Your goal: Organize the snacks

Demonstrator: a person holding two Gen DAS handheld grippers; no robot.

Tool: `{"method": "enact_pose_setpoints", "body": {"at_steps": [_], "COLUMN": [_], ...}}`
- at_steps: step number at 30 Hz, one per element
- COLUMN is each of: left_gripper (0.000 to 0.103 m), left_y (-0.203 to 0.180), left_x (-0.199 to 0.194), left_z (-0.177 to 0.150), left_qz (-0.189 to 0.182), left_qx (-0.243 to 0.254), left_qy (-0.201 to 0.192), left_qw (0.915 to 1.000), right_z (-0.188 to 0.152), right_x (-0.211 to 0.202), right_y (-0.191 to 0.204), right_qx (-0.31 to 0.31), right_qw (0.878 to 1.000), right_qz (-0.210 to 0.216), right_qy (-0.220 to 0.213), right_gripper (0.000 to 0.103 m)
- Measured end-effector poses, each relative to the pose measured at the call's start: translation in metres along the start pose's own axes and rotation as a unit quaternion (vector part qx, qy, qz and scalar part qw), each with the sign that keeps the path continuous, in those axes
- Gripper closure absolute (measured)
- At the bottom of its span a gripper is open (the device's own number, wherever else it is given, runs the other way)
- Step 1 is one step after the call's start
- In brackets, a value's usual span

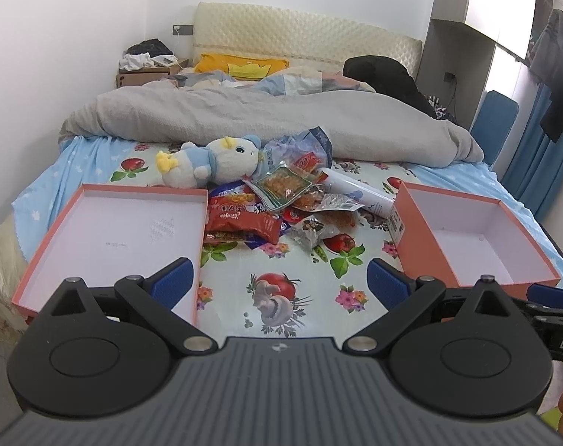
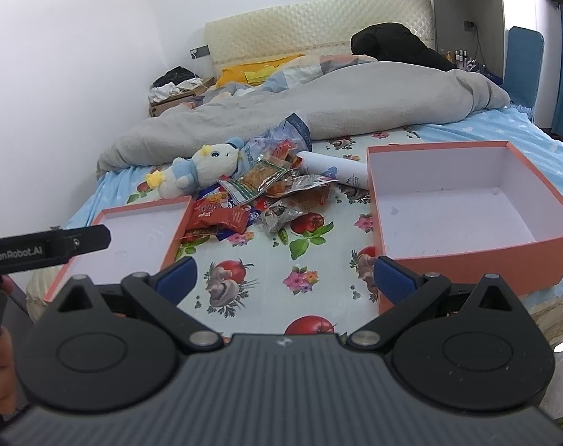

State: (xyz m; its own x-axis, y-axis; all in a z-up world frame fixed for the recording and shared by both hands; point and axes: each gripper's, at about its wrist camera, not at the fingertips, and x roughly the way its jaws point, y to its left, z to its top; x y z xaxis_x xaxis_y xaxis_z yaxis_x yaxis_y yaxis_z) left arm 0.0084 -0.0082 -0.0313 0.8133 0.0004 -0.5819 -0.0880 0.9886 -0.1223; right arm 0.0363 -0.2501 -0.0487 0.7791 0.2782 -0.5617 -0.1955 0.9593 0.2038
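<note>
Both the left tongs [image 1: 279,278] and the right tongs [image 2: 285,277] hang wide apart, empty, above the bed's [image 1: 300,271] near edge. The snacks [image 1: 277,200] lie heaped mid-bed, between the lid [image 1: 106,230] at left and the box [image 1: 478,238] at right. A plush [image 1: 207,163] touches the heap.

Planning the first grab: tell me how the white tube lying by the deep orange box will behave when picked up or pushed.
The white tube lies on its side on the soft bed sheet, so a nudge would probably roll it. It looks rigid and smooth, possibly slippery between the pads. One end rests against the deep orange box, which should block rolling that way.
</note>
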Motion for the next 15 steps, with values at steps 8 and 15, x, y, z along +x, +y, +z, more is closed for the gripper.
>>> {"method": "enact_pose_setpoints", "body": {"at_steps": [8,15], "left_gripper": [0.002,0.002], "left_y": [0.006,0.014], "left_x": [0.026,0.056], "left_z": [-0.003,0.007], "left_qz": [0.0,0.011], "left_qx": [-0.007,-0.022], "left_qy": [0.025,0.028], "left_qw": [0.9996,0.9993], "right_z": [-0.008,-0.004], "right_x": [0.019,0.046], "right_y": [0.005,0.017], "right_qx": [-0.005,-0.017], "right_qw": [0.999,0.999], "right_qz": [0.028,0.034], "right_qy": [0.014,0.024], "right_gripper": [0.0,0.0]}}
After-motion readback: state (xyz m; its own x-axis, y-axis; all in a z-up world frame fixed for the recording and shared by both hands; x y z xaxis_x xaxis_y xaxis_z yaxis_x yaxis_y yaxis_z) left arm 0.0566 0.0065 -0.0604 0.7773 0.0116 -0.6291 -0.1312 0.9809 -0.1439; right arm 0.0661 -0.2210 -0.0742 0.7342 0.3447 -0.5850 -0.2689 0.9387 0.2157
